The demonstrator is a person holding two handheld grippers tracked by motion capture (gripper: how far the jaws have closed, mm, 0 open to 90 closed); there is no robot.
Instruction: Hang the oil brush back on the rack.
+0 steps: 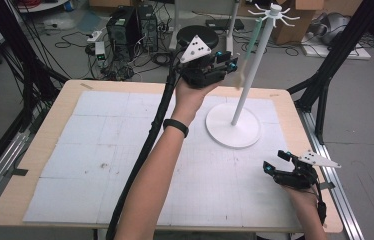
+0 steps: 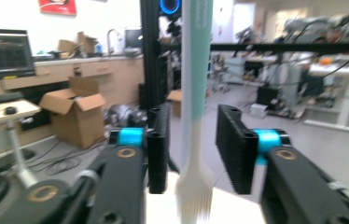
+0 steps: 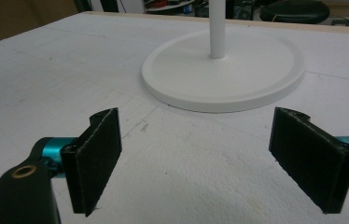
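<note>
One table (image 1: pixel 50 150) carries one white grid mat (image 1: pixel 100 150). On the mat stands one white hook stand (image 1: pixel 255 60), with one round base (image 1: pixel 225 132) and one pole. One brush (image 2: pixel 196 93) with a mint-green handle and pale bristles hangs from the stand's top. Two grippers are in view, the left gripper (image 1: pixel 225 62) and the right gripper (image 1: pixel 275 162), each with two black jaws. One black wristband (image 1: pixel 176 127) circles the left forearm.
</note>
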